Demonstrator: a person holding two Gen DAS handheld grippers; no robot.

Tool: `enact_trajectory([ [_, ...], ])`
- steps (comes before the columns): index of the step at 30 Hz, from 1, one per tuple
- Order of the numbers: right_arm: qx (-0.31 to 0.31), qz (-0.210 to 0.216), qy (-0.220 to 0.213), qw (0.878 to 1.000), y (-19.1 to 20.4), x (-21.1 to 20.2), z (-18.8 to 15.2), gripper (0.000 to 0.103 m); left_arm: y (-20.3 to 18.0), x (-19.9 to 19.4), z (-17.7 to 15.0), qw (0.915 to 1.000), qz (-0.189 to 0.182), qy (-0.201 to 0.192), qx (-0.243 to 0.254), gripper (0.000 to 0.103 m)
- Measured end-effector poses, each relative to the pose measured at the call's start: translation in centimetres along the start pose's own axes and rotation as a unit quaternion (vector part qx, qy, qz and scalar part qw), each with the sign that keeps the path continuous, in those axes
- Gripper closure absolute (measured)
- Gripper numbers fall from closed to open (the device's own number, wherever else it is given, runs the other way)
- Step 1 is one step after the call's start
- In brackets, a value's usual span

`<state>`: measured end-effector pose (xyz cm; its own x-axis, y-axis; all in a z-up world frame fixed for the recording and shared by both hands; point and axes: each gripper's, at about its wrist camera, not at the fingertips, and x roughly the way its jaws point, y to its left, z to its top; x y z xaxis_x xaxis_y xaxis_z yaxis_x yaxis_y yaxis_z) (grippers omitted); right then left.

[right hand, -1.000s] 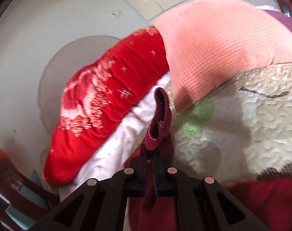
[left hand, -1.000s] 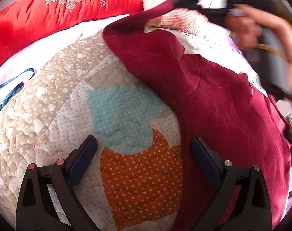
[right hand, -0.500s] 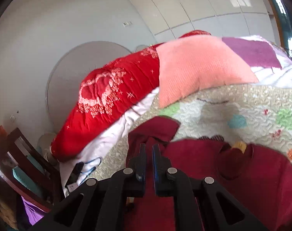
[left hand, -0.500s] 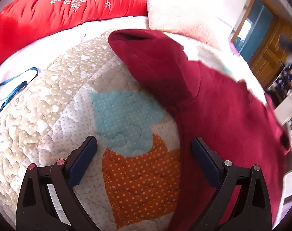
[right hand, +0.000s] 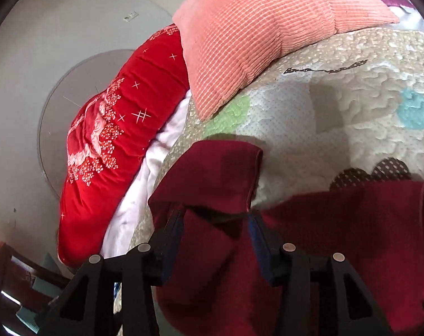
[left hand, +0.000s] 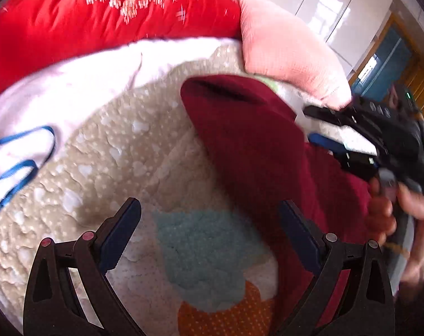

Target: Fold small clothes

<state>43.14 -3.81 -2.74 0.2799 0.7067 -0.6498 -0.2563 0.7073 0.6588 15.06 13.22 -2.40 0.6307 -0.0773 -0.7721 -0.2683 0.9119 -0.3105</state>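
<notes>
A dark red garment (left hand: 256, 151) lies on the patchwork quilt (left hand: 105, 168), one sleeve stretched toward the pillows. My left gripper (left hand: 209, 235) is open and empty, low over the quilt, its right finger at the garment's edge. My right gripper (right hand: 214, 238) is open, its fingers standing on either side of a raised fold of the sleeve (right hand: 212, 176). It also shows in the left wrist view (left hand: 323, 126), open beside the sleeve, held by a hand.
A red embroidered pillow (left hand: 100, 19) and a pink ribbed pillow (right hand: 267, 33) lie at the head of the bed. A white sheet (left hand: 58, 95) with a blue strap (left hand: 24, 154) lies to the left. A chair (right hand: 18, 288) stands beside the bed.
My right gripper let go of the sleeve, pulled back, then opened and came down over the sleeve again. My left gripper shifted forward toward the pillows, still open.
</notes>
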Motion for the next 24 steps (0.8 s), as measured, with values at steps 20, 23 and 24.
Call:
enact_trajectory([
  [20,-0.164,0.127,-0.142,0.968,13.2,-17.3,-1.0,0.096,-2.7,-0.2,0.5,0.9985,-0.033,-0.040,0.020,0.004],
  [23,-0.186,0.150,-0.156,0.958,14.7,-21.4,-2.8,0.096,-2.4,1.0,1.0,0.9992,-0.031,-0.025,0.006,0.004],
  [24,-0.192,0.155,-0.161,0.956,15.0,-22.4,-3.3,0.096,-2.2,1.3,1.2,0.9994,-0.028,-0.022,0.000,0.004],
])
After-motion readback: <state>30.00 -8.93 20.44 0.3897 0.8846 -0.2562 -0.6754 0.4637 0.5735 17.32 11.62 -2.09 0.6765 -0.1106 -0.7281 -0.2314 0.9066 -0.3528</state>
